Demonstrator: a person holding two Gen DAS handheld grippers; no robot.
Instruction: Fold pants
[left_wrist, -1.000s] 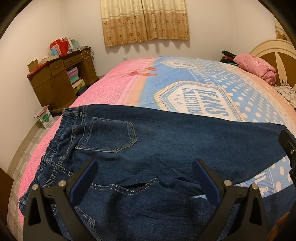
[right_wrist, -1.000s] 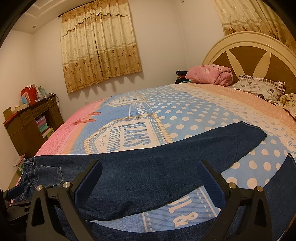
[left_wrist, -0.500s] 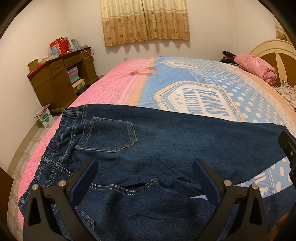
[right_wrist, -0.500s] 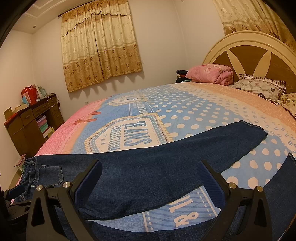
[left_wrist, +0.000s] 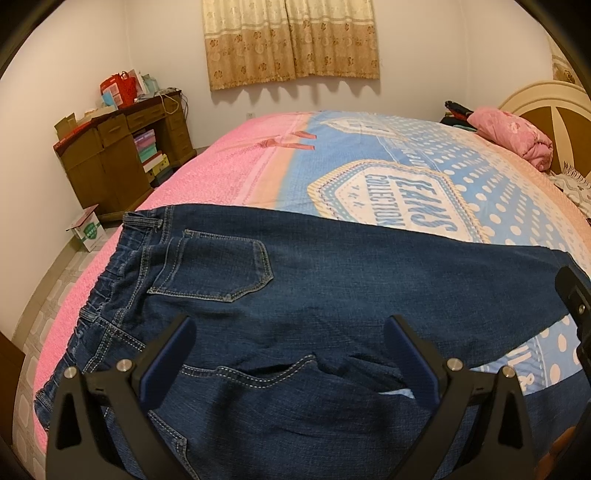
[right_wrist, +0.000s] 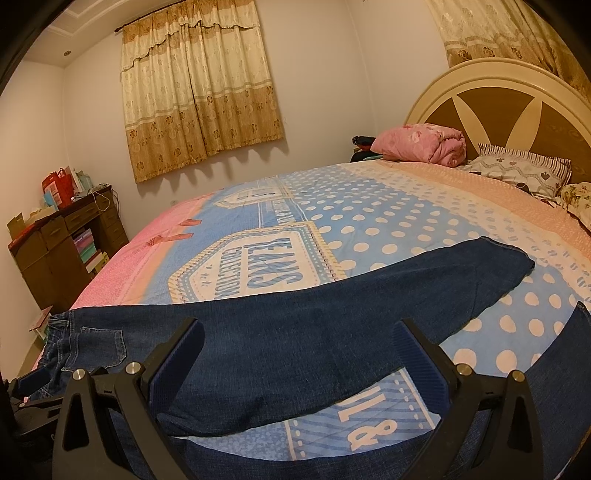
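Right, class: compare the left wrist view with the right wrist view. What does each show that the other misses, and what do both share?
Only the left wrist view shows the jeans' crotch seam and, close up, the waistband.

Only the right wrist view shows the far leg's hem, the patterned pillow and the ceiling.

Both show the jeans, the bedspread, the wooden desk, the pink rolled blanket, curtains, and open grippers: left, right.

I hold my left gripper (left_wrist: 291, 354) low and level, its jaws spread wide and gripping nothing. My right gripper (right_wrist: 299, 354) sits the same, wide apart.
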